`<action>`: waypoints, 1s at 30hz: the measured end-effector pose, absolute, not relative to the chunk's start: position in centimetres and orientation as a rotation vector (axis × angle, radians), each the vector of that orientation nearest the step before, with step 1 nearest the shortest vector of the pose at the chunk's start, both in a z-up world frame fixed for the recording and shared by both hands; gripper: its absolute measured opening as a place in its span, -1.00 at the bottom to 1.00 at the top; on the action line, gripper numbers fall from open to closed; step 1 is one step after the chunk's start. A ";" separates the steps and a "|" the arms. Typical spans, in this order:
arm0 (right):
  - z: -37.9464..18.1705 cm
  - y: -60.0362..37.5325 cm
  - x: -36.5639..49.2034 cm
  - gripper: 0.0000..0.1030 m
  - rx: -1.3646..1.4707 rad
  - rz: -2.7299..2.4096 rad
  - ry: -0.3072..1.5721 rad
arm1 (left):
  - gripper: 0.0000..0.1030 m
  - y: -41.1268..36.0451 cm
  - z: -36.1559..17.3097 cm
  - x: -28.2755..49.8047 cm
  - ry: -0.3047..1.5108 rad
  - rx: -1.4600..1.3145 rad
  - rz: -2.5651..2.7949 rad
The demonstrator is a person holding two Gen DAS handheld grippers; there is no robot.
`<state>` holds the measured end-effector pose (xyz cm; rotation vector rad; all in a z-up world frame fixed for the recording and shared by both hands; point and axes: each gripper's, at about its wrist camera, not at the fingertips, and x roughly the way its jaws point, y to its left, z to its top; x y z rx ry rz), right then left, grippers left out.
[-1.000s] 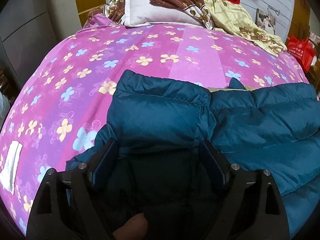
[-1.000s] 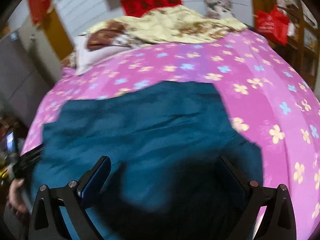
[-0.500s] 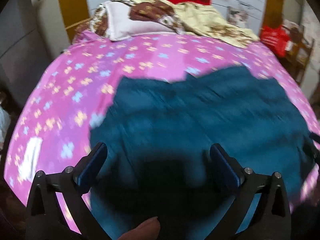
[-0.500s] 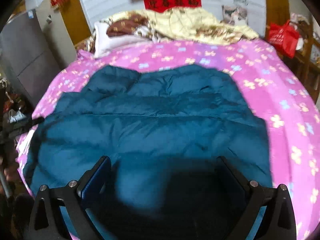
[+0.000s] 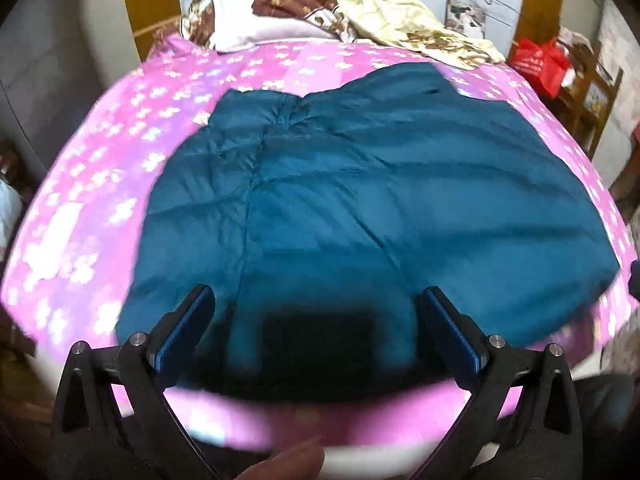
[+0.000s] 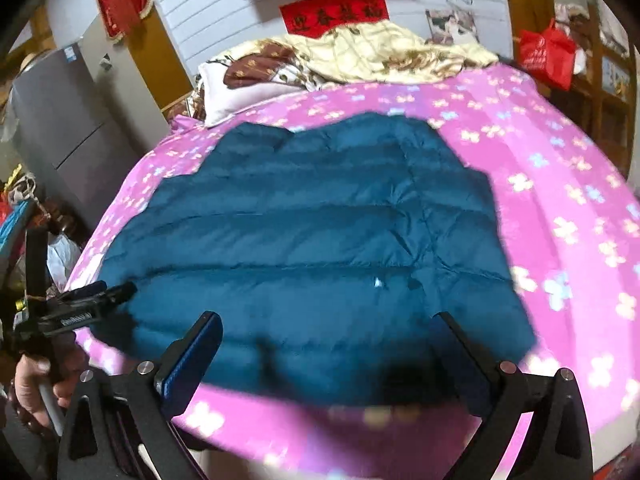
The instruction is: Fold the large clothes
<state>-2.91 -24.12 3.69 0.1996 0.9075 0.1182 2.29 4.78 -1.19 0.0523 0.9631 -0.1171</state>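
Jacket flat on bed, beyond both open tools.

A pink bedsheet with pale flowers covers the bed ahead of the gripper. Far ahead lie a white pillow and a crumpled cream quilt. Above them a red banner hangs on the wall. To the far right is a red bag, and to the left perhaps a grey refrigerator.
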 end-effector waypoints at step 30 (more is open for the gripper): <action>9.2 -20.3 -18.2 1.00 0.089 0.107 0.804 | 0.99 0.8 3.6 -12.4 0.806 0.129 -0.172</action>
